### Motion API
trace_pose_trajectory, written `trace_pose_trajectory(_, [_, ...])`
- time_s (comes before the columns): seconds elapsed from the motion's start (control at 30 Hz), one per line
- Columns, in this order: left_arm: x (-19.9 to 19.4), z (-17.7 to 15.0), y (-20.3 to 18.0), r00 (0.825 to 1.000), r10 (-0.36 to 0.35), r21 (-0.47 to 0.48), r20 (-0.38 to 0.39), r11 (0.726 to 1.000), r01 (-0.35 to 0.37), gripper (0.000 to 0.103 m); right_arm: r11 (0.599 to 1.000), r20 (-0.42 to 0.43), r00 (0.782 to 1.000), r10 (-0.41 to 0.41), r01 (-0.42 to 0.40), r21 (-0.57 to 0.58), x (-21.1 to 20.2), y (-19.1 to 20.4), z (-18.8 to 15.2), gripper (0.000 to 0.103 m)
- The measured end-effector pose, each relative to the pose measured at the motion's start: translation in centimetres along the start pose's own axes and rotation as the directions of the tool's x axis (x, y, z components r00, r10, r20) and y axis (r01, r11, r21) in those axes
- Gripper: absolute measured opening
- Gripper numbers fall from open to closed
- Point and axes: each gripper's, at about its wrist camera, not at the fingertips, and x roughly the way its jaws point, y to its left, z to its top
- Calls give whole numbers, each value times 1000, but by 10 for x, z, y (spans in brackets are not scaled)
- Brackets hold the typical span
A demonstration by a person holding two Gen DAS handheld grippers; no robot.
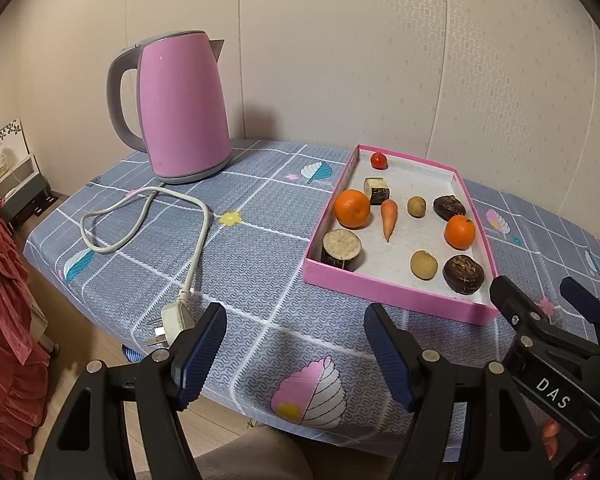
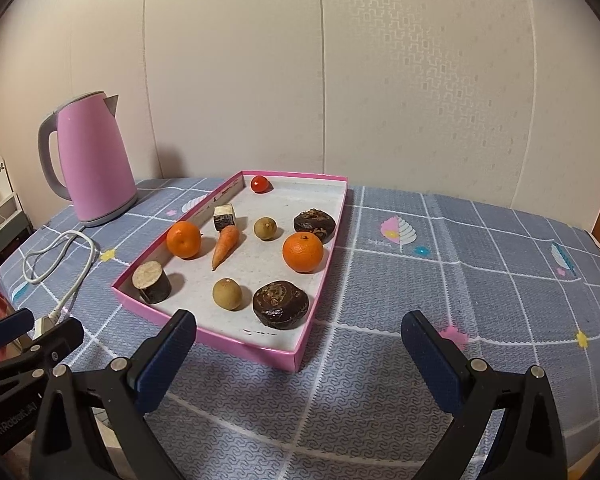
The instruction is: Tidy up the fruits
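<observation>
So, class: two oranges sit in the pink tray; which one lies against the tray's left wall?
The orange beside the carrot: this orange touches the left wall; the other orange sits near the right wall.

On the table (image 2: 460, 280) the tray (image 2: 236, 342) lies right of the kettle (image 2: 96, 168), whose cord (image 2: 60, 264) trails toward the near edge. In the tray, a tomato (image 2: 259, 183) sits at the far end, a carrot (image 2: 226, 246) in the middle between two oranges (image 2: 183, 239) (image 2: 303, 251). A stump (image 2: 152, 282) stands in the near left corner.
</observation>
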Motion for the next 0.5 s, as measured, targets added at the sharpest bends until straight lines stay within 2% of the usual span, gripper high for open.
trace_pose_trajectory(0.5, [0, 0, 0, 1000, 4, 8, 9, 1000, -4, 73, 1000, -16, 1000, 6, -6, -4, 2, 1, -1, 103])
